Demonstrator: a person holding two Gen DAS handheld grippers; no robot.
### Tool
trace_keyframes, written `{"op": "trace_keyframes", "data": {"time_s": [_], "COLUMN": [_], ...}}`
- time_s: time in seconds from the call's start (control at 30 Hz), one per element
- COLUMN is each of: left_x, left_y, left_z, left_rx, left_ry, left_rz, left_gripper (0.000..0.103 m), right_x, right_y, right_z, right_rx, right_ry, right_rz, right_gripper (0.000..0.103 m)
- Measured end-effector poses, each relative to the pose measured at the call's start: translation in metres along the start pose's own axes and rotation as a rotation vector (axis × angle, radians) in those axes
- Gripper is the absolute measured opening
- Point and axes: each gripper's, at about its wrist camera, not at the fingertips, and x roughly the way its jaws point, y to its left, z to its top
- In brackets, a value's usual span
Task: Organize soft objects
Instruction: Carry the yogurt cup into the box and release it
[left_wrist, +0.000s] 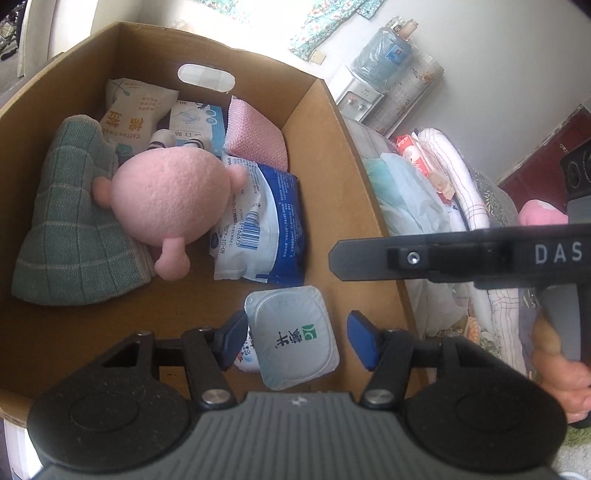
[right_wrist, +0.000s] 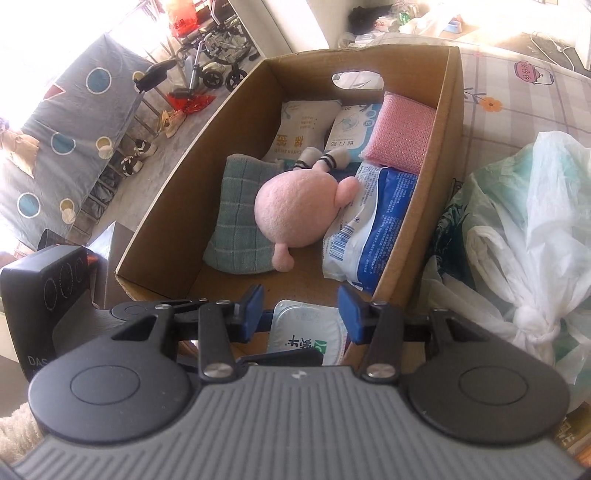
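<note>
Matt cardboard box (left_wrist: 332, 155), fuzzy plush toy (left_wrist: 166, 195), glossy plastic packet (left_wrist: 266, 221)

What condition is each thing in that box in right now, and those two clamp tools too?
Cardboard box: open-topped.
Pink plush toy: lying on the green towel.
Blue-white packet: sealed, flat.
Pink sponge: leaning against the wall.
Cup: foil-sealed.
Left hand-held gripper: open around the cup.
Right hand-held gripper: open.

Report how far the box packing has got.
Done: towel, pink plush toy, sponge and blue wipes pack already lie in the cardboard box. In hand: white tissue pack sits between the left gripper fingers, one not touching. Left: bags beside the box.
</note>
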Motion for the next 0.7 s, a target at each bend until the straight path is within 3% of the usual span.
{"op": "trace_keyframes", "data": {"time_s": [0.17, 0.3, 0.53, 0.7], "left_x": [0.010, 0.022, 0.028, 0.021], "left_y": [0.002, 0.011, 0.006, 0.002], "left_z": [0.006, 0.008, 0.008, 0.007], "left_rx": [-0.026, -0.096, -0.100, -0.083], "left_ry": [0.052, 0.098, 0.141, 0.129], "left_rz": [0.062, 0.040, -0.007, -0.003], "left_gripper": [0.056, 0.051, 0.052, 0.053], "right_x": [-0.020, -0.031, -0.039, -0.038], "right_y": [-0.013, -0.028, -0.046, -0.054], "right_z": [-0.006, -0.013, -0.023, -0.027], "right_rx": [0.063, 0.119, 0.169, 0.196], "right_ry": [-0.065, -0.096, -0.103, -0.104], "right_rz": [0.051, 0.072, 0.078, 0.090], "right_gripper": [0.045, 0.046, 0.046, 0.048]}}
